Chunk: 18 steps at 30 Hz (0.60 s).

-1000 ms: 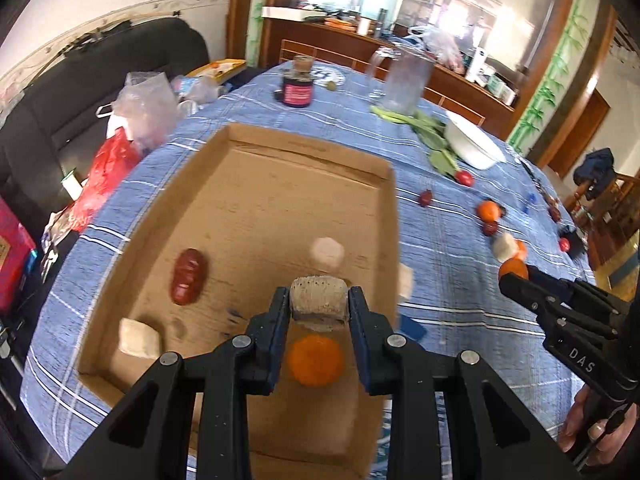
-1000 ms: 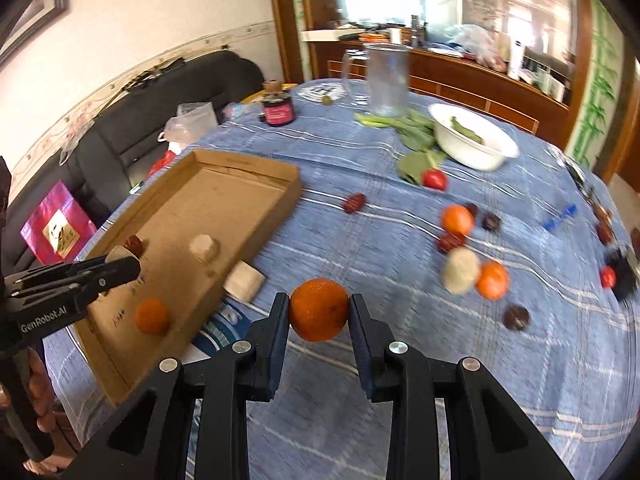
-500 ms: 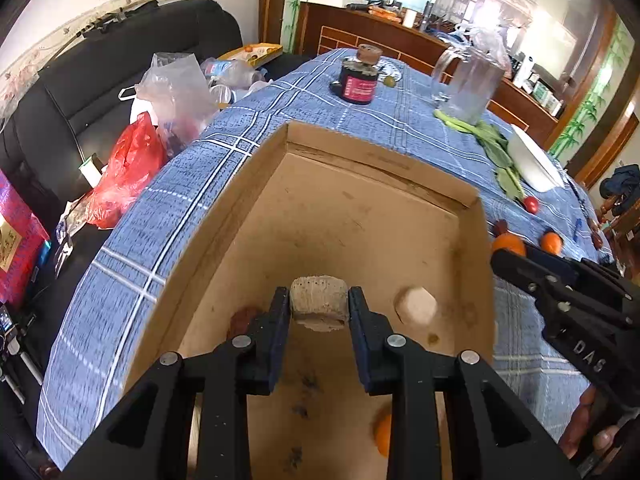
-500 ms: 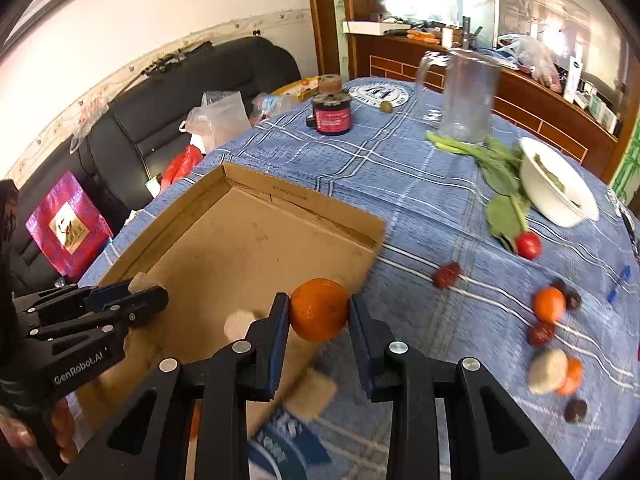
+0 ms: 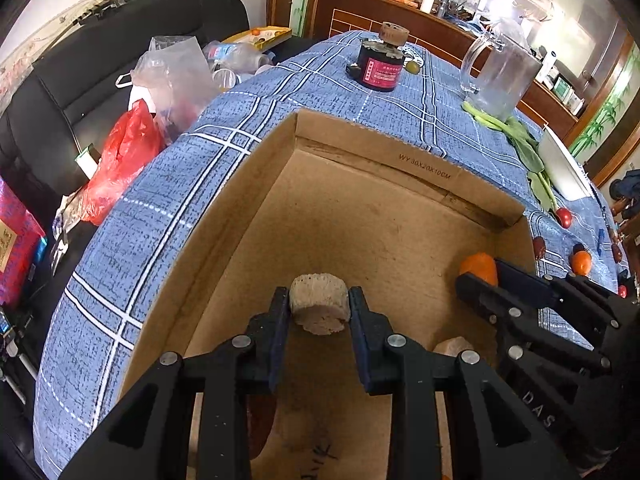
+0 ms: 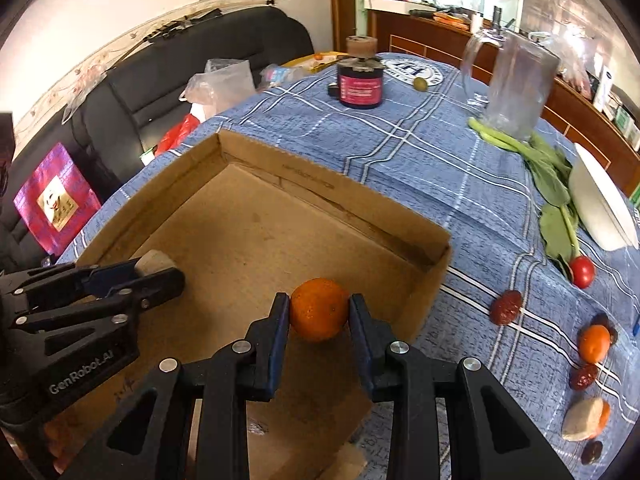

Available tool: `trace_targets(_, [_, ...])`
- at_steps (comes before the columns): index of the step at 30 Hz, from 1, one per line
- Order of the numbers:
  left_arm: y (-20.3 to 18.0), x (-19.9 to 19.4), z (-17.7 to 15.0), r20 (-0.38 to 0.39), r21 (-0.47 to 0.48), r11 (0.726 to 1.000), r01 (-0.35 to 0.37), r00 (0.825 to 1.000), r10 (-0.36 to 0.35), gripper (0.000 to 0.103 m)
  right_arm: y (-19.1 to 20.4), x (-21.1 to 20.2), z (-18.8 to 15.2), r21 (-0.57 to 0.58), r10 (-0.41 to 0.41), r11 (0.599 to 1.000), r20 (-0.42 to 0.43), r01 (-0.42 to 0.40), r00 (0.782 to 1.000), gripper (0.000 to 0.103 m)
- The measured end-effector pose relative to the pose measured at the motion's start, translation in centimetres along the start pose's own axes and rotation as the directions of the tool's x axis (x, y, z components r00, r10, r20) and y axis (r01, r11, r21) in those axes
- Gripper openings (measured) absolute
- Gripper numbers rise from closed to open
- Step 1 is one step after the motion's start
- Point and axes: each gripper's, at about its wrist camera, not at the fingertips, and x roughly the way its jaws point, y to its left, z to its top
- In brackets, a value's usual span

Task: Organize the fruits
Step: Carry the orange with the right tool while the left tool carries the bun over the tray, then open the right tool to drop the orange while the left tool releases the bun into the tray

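Two handheld grippers, each carrying a piece of food, held over an open cardboard box on a blue plaid tablecloth.

The left gripper (image 5: 319, 308) pinches a pale tan, rough-textured chunk (image 5: 319, 303) between its blue pads, above the floor of the cardboard box (image 6: 332, 196) toward its left wall. The right gripper (image 6: 319, 314) pinches an orange (image 6: 319, 314), above the box floor near its right wall. More fruit lies loose on the tablecloth (image 6: 420, 152) to the right of the box: dark red dates (image 6: 506, 306), a small orange (image 6: 595, 343), a red tomato (image 6: 582, 272). Beyond the box's far wall stand a dark jar (image 6: 360, 80) with a pink label and a clear glass mug (image 6: 516, 88); a white bowl (image 6: 600, 212) sits far right of the box.
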Motion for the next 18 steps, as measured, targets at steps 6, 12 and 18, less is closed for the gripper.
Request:
trace_targets(6, [0.0, -0.1, -0.2, 0.0, 0.007, 1.0, -0.015, 1.0, 0.015, 0.028, 0.1, 0.1, 0.0, -0.006, -0.007, 1.0, 0.0, 0.007, 1.0, 0.033])
trace_targets(12, [0.3, -1.0, -0.7, 0.004, 0.003, 0.999, -0.032, 0.999, 0.032, 0.036, -0.1, -0.6, -0.5, 0.01, -0.01, 1.0, -0.01, 0.01, 1.0, 0.034])
trace_targets(18, [0.0, -3.2, -1.7, 0.06, 0.03, 0.995, -0.091, 0.994, 0.09, 0.048, -0.1, -3.0, -1.2, 0.034, -0.011, 0.999, 0.021, 0.01, 1.0, 0.035])
